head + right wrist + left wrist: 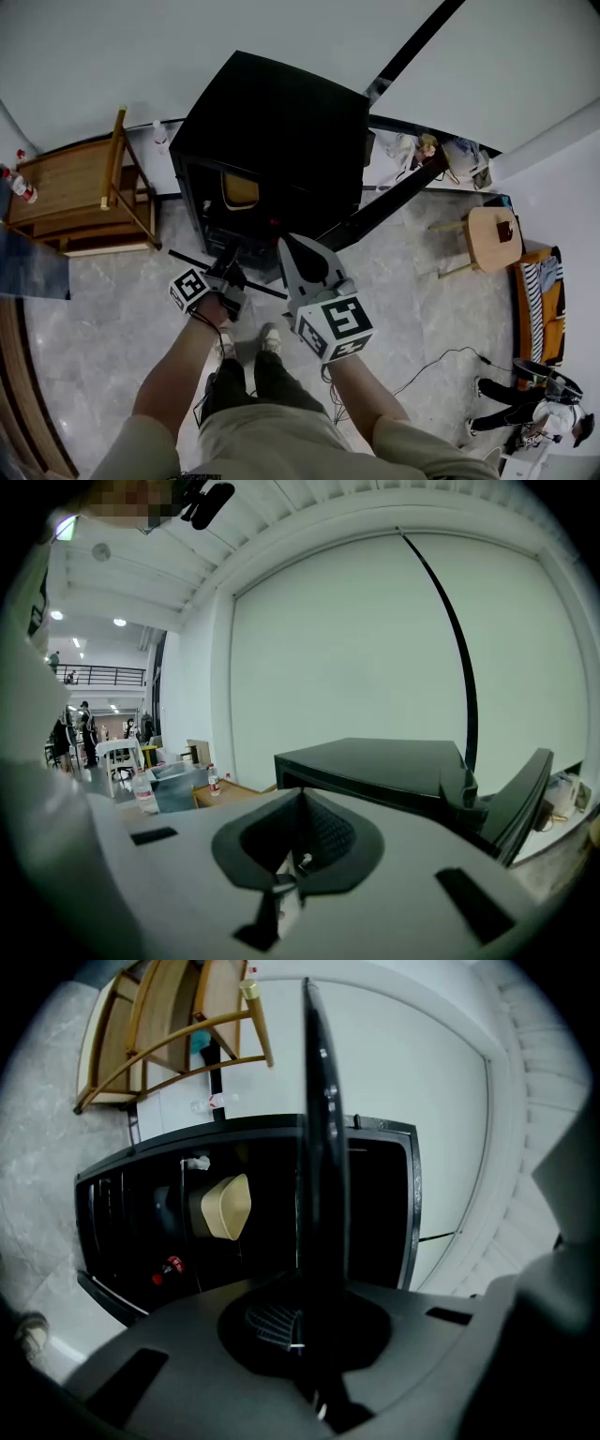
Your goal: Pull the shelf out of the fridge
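The black fridge (272, 131) stands on the floor with its door (394, 202) swung open to the right. My left gripper (228, 277) is in front of the opening, shut on the thin black shelf (187, 259), which is outside the fridge and shows edge-on as a dark line. In the left gripper view the shelf (323, 1147) rises as a dark plate from between the jaws of that gripper (305, 1335). Behind it, the fridge interior holds a tan bowl (228, 1207) and a small red item (169, 1267). My right gripper (289, 246) hovers beside the left one, shut and holding nothing; its own view shows this gripper (298, 855) facing the fridge top (375, 761).
A wooden chair (84, 192) stands left of the fridge, with a bottle (23, 187) at its far end. A round wooden stool (492, 234) is at the right. A cable (441, 361) runs over the marble floor. A person (534, 412) is at the lower right.
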A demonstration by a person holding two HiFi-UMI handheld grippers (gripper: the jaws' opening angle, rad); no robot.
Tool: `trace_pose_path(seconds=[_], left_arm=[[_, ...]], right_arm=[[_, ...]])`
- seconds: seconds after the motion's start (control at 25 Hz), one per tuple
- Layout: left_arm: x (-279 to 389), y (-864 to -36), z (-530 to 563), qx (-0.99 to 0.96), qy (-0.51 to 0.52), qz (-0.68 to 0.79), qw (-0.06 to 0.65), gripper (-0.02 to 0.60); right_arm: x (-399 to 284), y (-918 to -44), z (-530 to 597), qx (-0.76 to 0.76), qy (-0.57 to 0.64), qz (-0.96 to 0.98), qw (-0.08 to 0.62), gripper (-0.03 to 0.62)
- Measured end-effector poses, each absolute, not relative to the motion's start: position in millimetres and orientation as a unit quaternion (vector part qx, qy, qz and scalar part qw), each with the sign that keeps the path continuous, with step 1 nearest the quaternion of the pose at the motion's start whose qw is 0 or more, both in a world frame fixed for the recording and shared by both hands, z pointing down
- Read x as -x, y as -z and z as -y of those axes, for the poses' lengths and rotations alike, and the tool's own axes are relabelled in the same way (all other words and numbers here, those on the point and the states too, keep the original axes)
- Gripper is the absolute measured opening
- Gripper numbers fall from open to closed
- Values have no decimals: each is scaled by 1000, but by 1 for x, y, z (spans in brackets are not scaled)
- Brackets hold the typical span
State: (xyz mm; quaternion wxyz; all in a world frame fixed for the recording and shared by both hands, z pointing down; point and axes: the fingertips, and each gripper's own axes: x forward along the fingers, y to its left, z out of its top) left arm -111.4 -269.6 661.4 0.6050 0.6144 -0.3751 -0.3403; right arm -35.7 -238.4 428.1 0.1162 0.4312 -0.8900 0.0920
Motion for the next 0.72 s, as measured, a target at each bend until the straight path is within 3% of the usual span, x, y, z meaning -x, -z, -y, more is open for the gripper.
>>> trace_pose_path(seconds=[0.72], left_arm=[[130, -621, 194, -597, 372, 360, 613, 11]], right_arm=[[39, -401, 205, -412, -76, 900, 118, -3]])
